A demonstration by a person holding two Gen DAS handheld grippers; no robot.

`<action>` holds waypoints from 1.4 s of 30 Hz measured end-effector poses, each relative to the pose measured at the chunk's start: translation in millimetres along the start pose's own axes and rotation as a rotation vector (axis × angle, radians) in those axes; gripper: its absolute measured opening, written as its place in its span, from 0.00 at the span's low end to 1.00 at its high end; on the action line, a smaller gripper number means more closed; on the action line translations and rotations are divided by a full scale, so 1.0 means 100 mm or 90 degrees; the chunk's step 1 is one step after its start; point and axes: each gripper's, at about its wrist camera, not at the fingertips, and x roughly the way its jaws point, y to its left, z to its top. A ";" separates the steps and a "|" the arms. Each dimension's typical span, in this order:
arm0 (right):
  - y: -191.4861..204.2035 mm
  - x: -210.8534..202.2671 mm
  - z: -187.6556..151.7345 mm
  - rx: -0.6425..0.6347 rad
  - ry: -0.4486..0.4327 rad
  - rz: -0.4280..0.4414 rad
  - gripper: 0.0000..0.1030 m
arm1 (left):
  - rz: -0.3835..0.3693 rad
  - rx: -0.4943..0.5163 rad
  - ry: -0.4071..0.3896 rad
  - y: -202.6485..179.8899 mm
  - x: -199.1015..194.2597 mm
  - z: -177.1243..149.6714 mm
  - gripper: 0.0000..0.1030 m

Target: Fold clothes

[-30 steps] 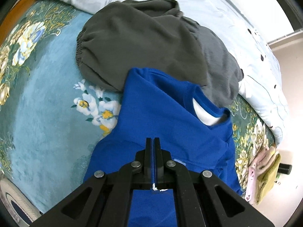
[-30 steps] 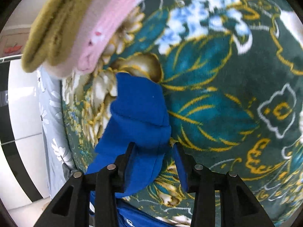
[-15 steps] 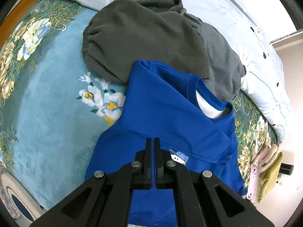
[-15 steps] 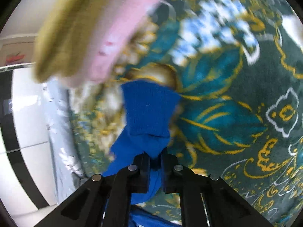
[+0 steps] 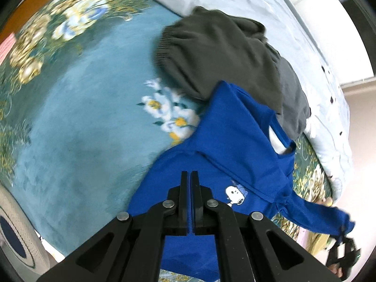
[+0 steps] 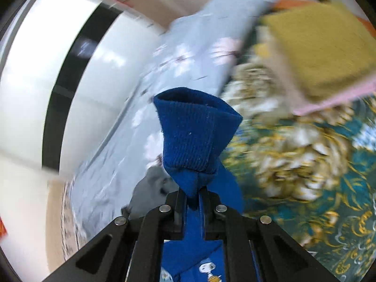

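Blue sweatshirt (image 5: 237, 145): spread on floral blanket (image 5: 82, 122), partly beneath grey garment (image 5: 223, 54). Right gripper (image 6: 191, 195) pinches ribbed cuff (image 6: 192, 136), sleeve lifted; left gripper (image 5: 189, 181) jaws pressed together. Keep sleeve taut, lay squarely.

royal-blue sweatshirt (image 5: 230, 145), teal floral blanket (image 5: 82, 122)

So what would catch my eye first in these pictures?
Probably the bright blue sweatshirt spread on the teal flowered blanket, with a small cartoon dog on its chest. In the right wrist view, its ribbed cuff sticks up, pinched in the right gripper. Behind the sweatshirt lies a rumpled grey garment.
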 end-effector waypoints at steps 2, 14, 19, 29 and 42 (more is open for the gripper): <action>0.35 0.13 -0.16 -0.054 0.018 0.009 0.08 | -0.002 -0.012 0.000 0.14 -0.01 -0.05 0.00; 1.58 1.14 -1.79 -0.368 0.195 -0.010 0.08 | -0.013 -0.084 0.003 0.95 -0.06 -0.30 0.00; 1.64 1.61 -2.50 -0.501 0.264 -0.075 0.08 | -0.017 -0.113 0.010 1.18 0.00 -0.31 0.00; 1.56 2.18 -3.07 -0.597 0.324 -0.186 0.11 | -0.019 -0.148 0.027 1.46 0.10 -0.33 0.00; 1.64 2.12 -3.15 -0.608 0.358 -0.139 0.38 | -0.020 -0.142 0.047 1.33 0.23 -0.21 0.10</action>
